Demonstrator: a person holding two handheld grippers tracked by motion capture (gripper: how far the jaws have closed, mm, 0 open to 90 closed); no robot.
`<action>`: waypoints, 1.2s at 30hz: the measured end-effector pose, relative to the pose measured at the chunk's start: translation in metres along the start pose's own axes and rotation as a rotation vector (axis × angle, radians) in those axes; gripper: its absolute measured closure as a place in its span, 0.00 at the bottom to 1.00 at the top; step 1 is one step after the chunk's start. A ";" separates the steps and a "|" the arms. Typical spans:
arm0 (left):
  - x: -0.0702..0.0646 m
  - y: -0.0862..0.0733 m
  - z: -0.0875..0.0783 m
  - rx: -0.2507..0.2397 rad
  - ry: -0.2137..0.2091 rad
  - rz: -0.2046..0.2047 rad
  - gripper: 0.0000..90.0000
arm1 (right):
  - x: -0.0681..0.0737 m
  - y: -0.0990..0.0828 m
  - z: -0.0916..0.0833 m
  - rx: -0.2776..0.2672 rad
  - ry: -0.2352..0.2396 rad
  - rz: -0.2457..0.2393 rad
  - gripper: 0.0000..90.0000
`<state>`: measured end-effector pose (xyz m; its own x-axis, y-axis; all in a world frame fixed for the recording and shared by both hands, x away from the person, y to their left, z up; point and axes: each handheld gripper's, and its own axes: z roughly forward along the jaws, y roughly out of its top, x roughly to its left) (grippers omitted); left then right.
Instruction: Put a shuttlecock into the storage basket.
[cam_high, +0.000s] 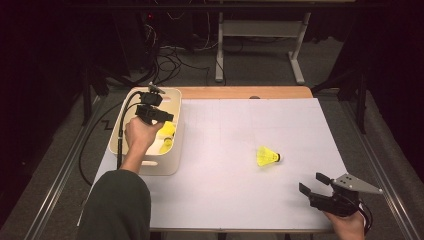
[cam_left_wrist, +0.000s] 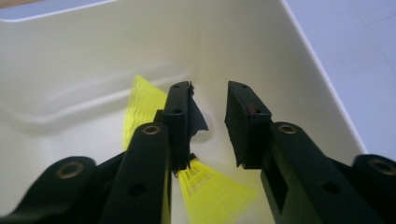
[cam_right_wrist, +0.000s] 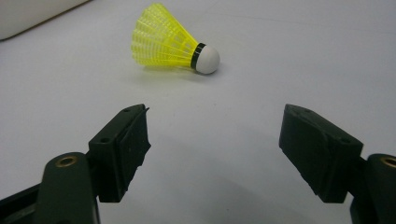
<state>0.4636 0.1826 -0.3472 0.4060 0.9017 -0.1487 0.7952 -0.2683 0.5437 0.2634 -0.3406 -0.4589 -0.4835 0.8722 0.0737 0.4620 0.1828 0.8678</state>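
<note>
Ahead of the right hand-held gripper (cam_right_wrist: 215, 149) lies a shuttlecock (cam_right_wrist: 170, 41).

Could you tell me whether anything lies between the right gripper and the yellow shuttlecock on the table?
Nothing visible does. The right gripper has its jaws open and points at the yellow shuttlecock, which lies on its side, with bare white table between them.
</note>
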 end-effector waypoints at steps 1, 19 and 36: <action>-0.001 0.000 -0.002 -0.007 0.004 0.005 0.73 | 0.000 0.000 0.000 0.000 0.000 0.000 0.27; -0.011 -0.007 -0.030 -0.117 -0.006 0.031 0.55 | 0.000 0.000 0.000 -0.002 0.001 -0.004 0.27; -0.030 -0.010 -0.037 -0.159 -0.005 0.091 0.51 | 0.001 0.000 0.000 -0.004 0.002 -0.004 0.28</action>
<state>0.4264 0.1709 -0.3174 0.4752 0.8745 -0.0968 0.6743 -0.2913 0.6785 0.2630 -0.3402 -0.4585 -0.4871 0.8705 0.0712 0.4573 0.1847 0.8699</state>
